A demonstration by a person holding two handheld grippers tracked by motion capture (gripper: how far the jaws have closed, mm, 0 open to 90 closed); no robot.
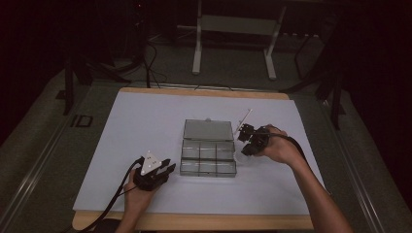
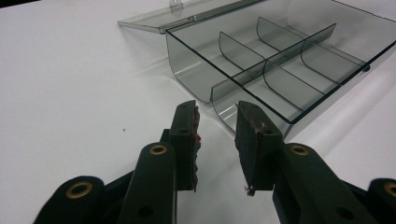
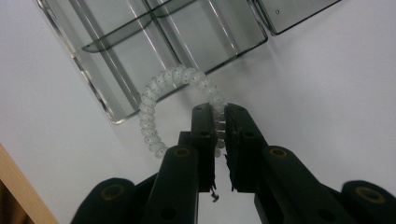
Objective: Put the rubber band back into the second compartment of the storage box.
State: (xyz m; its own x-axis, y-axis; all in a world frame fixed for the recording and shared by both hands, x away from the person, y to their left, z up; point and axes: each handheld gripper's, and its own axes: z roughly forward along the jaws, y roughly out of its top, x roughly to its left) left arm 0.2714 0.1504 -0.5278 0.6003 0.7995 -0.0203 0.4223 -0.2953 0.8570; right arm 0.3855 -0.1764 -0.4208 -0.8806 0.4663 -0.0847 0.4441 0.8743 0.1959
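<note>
Right tool [image 3: 219, 122] is clenched on a clear spiral hair tie [image 3: 161, 100], dangling it just off the edge of the open divided organizer box [image 3: 140, 51]. Left tool [image 2: 217, 135] sits released, holding nothing, on the surface [image 2: 70, 93] by the box's near corner. That springy coil could easily snag the rim or bounce out when let go.

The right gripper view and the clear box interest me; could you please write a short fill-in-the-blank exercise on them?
1. The right claw is shut on a coiled, translucent ____.
2. The organiser box has its lid ____.
3. The compartments of the box are ____.
4. The left claw holds ____.

Missing words: hair tie; open; empty; nothing
</note>
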